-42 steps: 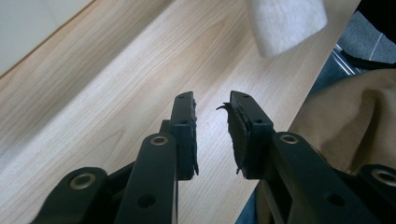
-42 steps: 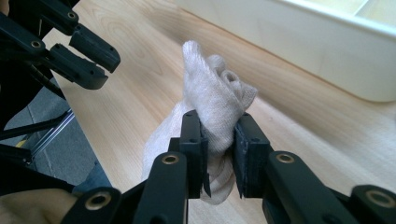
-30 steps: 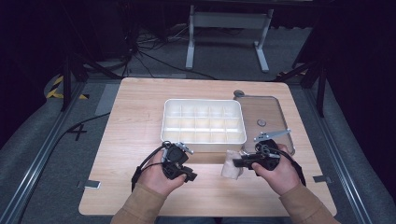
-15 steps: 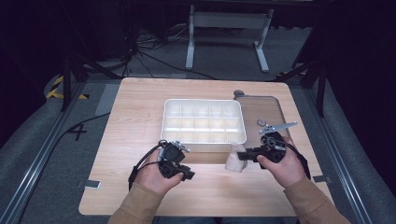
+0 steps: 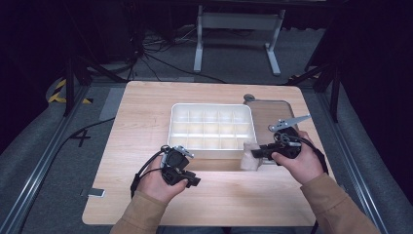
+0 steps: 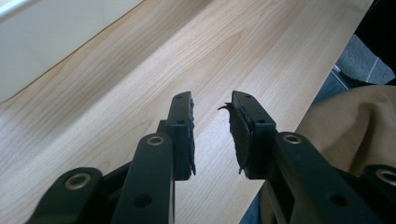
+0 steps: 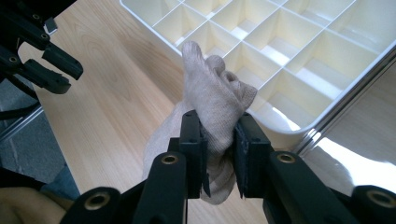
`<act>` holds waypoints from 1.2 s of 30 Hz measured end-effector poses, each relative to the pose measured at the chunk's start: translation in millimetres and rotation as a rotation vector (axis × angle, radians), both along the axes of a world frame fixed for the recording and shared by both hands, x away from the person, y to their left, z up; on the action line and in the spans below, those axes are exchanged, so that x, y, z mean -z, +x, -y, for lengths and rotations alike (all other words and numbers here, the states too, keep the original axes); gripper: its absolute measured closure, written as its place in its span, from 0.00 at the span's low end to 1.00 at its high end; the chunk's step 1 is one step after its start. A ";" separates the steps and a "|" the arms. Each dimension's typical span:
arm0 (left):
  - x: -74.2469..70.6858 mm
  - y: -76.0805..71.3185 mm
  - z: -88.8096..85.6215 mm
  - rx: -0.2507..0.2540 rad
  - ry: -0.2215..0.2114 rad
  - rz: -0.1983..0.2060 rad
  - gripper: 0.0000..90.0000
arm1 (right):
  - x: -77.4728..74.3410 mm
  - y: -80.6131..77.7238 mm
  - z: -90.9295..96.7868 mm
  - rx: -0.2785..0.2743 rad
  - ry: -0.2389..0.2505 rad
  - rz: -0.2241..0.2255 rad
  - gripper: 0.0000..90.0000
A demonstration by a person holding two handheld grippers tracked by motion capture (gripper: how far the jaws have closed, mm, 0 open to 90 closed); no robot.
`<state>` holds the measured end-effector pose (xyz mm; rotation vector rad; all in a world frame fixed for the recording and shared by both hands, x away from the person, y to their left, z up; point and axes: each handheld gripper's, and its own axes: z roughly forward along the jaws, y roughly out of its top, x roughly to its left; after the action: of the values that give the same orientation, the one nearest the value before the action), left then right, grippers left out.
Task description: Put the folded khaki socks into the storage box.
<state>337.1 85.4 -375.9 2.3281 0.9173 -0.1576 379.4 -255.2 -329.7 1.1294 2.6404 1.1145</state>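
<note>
A white compartment tray (image 5: 210,105) sits mid-table, its cells bare. My right gripper (image 5: 254,152) is shut on a bunched beige cloth (image 5: 250,161) and holds it off the wood at the tray's near right corner. In the right gripper view the cloth (image 7: 212,88) bulges up between the jaws of my right gripper (image 7: 218,121), just before the tray's rim (image 7: 355,77). Near the table's front, left of centre, my left gripper (image 5: 196,181) stands open. In its own view the left gripper (image 6: 212,100) has bare wood between the pads, and the tray's wall (image 6: 46,37) shows at the upper left.
A flat brown panel with a metal edge (image 5: 272,114) lies right of the tray. A small grey tag (image 5: 92,193) sits at the table's front left corner. A person's sleeve (image 6: 355,126) is close beside the left jaws. Dark floor with cables surrounds the table.
The right hand has lifted the cloth and carried it away from the front edge, closer to the tray's corner. The left hand has hardly moved.
</note>
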 end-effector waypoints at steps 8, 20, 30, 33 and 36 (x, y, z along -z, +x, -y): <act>-0.6 -4.5 -14.8 -0.050 -0.008 0.003 0.76 | -12.6 15.4 -0.3 -0.009 -0.030 0.009 0.84; -1.7 -11.1 -37.8 -0.125 -0.025 0.029 0.71 | -28.5 42.3 -7.5 -0.062 -0.141 0.036 0.84; -4.1 -11.6 -54.0 -0.171 -0.041 0.032 0.70 | -36.4 59.2 -15.7 -0.092 -0.239 0.064 0.84; -4.8 -9.7 -55.1 -0.172 -0.045 0.030 0.70 | -37.1 64.5 -18.7 -0.102 -0.266 0.071 0.84; -3.4 -8.0 -52.6 -0.175 -0.046 0.029 0.70 | -36.6 69.3 -22.4 -0.128 -0.303 0.077 0.84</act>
<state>329.2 138.0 -372.5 2.1903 1.0857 -0.0717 448.7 -232.8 -293.1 0.8549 2.7306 0.7213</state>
